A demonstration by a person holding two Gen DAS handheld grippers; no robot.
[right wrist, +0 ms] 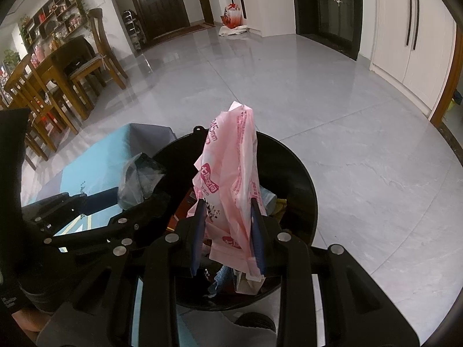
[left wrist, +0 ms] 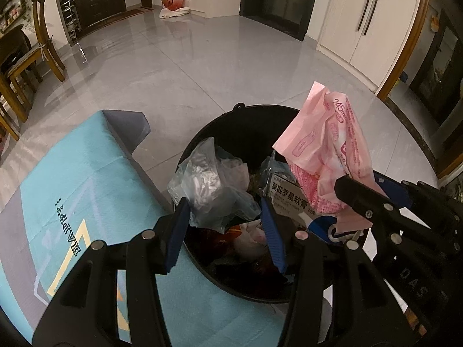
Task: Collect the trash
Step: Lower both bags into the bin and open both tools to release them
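- Your right gripper (right wrist: 228,231) is clenched on the pink wrapper (right wrist: 231,173), which stands upright over the black bin (right wrist: 292,167).
- Your left gripper (left wrist: 224,231) grasps a clear plastic bag (left wrist: 208,185) between its blue pads, above the bin's trash.
- In the left wrist view, the pink wrapper sits at two o'clock from the bag; a white printed box (left wrist: 289,196) lies between them.
- The blue mat (left wrist: 72,179) lies at nine o'clock of the bin.
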